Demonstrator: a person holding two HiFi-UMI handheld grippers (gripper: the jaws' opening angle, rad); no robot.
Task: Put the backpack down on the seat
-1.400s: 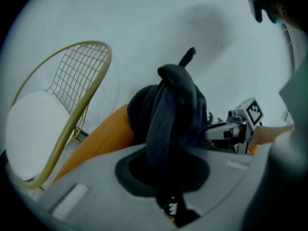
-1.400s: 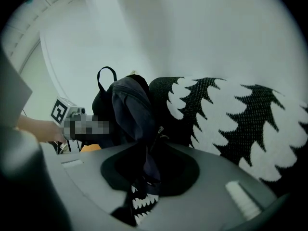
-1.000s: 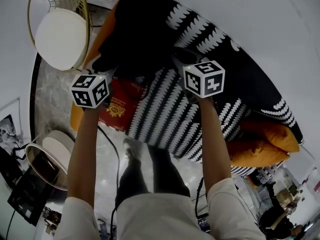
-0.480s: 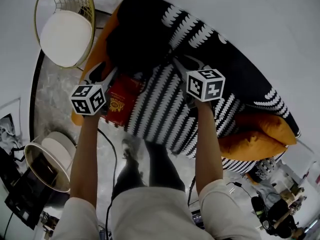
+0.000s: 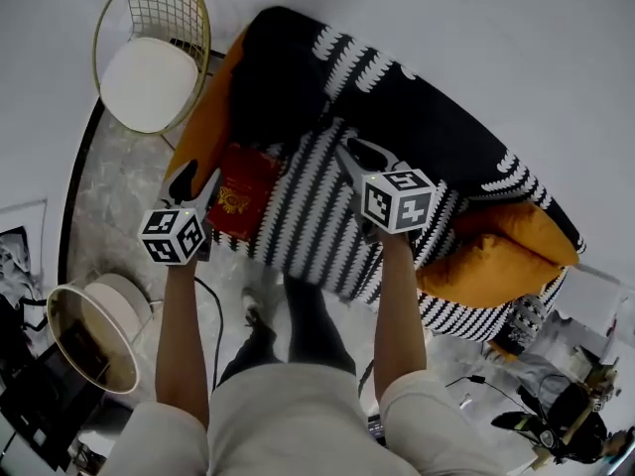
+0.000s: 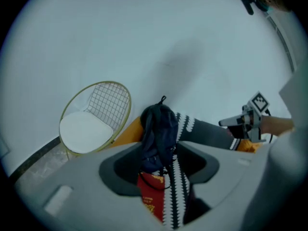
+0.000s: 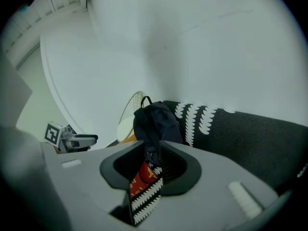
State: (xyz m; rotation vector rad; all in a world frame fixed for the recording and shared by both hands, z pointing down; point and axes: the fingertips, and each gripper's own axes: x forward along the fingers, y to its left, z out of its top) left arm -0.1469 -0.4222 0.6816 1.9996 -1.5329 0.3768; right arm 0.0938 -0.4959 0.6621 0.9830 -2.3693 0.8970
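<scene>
**Backpack on the sofa seat: handling properties and markings**

**Position.** The dark navy backpack (image 5: 278, 87) stands upright at the end of the sofa (image 5: 466, 167) nearest the wire chair (image 5: 149, 67). Its base is on the seat and its back leans on the backrest. A red cushion (image 5: 238, 191) lies on the seat just in front of it. By this layout the placing step looks complete.

**Grippers.** The left gripper (image 5: 195, 178) has its jaws spread wide. They have just been opening, and nothing sits between them. The right gripper (image 5: 349, 152) also shows its jaws apart, with only the distant sofa visible through the gap. Both are well apart from the backpack.

**Handling.**
- The body is soft fabric, creased and slightly slumped, so expect it to sag and fold when lifted.
- It keeps its shape on the seat, which suggests a light to moderate load.
- The cloth should give the pads fair friction and is unlikely to be fragile.
- The best hold is the top carry loop (image 6: 162, 99), which stands clear above the body.

**Markings.** No brand or label can be read on the backpack. The red cushion carries a gold emblem, too small to read
</scene>
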